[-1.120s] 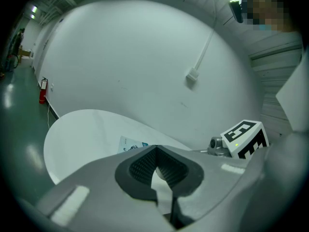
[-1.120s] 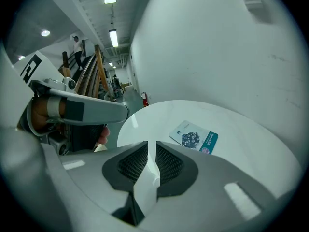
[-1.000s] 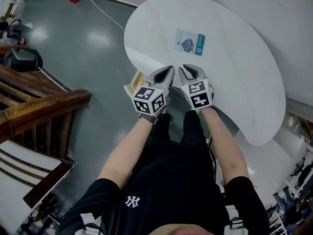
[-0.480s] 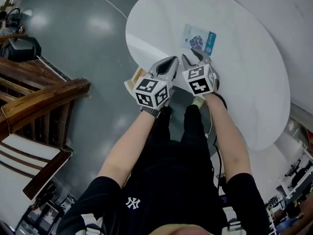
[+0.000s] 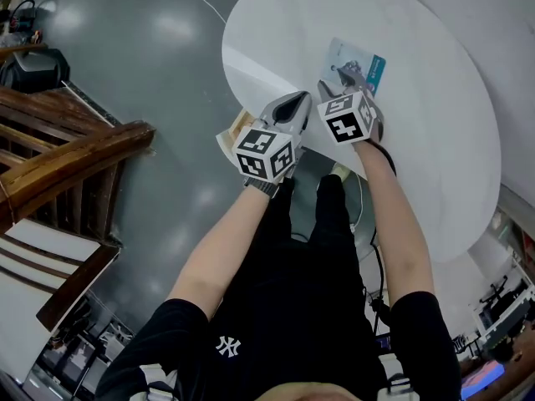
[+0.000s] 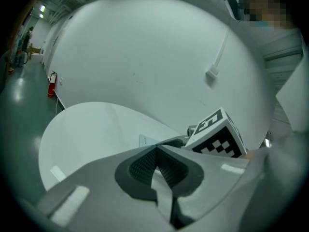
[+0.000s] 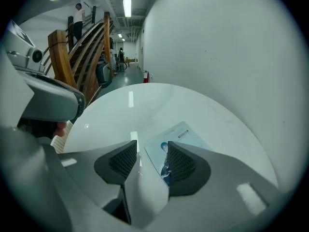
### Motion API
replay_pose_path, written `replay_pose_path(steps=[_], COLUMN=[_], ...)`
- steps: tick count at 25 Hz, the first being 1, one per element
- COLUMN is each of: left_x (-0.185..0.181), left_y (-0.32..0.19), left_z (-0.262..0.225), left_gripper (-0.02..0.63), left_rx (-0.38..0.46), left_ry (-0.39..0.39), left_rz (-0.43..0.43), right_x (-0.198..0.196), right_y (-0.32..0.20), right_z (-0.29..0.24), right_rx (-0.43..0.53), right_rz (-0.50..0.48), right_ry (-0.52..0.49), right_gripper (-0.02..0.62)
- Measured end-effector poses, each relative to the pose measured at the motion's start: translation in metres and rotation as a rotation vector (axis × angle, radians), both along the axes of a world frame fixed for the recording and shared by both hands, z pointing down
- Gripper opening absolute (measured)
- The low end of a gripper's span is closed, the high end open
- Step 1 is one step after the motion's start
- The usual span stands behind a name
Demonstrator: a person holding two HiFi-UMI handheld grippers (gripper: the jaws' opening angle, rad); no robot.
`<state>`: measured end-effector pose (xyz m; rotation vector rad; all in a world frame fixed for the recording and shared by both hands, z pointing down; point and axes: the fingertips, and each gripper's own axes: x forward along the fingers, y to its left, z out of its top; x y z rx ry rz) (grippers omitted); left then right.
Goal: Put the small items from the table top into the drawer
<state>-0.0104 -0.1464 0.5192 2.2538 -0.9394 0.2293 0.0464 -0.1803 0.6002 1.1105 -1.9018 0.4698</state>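
Note:
A flat pale-blue packet [image 5: 358, 63] with a teal edge lies on the round white table [image 5: 435, 140]. My right gripper [image 5: 343, 86] hovers over the packet's near edge. Its jaws have just been opening and stand open. In the right gripper view the packet [image 7: 181, 135] shows in the gap of the right gripper [image 7: 150, 151], and the pads do not press on it. My left gripper [image 5: 294, 105] is beside it at the table's near edge, shut on nothing. In the left gripper view the left gripper [image 6: 155, 152] has its pads meeting, and the packet [image 6: 146, 140] lies just beyond.
A light wooden drawer [image 5: 232, 136] sticks out under the table's near-left edge, below the left gripper; the right gripper view shows this drawer [image 7: 60, 143] at lower left. A wooden staircase [image 5: 58, 149] stands to the left on the grey floor. A white wall curves behind the table.
Both grippers have moved forward and down over the table toward the packet. The right gripper now reaches the packet's near edge.

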Motion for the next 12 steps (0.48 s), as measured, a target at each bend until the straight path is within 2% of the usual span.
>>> replay_pose_path(steps=[8,12], left_x=[-0.006,-0.008], left_y=[-0.002,-0.004], left_z=[0.004,0.007], left_gripper=[0.000,0.000], left_rx=[-0.010,-0.013], left_ry=[0.007,0.008], left_rz=[-0.011,-0.015], right_x=[-0.001,0.002], right_y=[-0.009,-0.008], right_z=[0.014,0.022], right_rx=[-0.065,-0.087], right_rz=[0.015,0.034], right_ry=[0.021,0.022], right_gripper=[0.227,0.200])
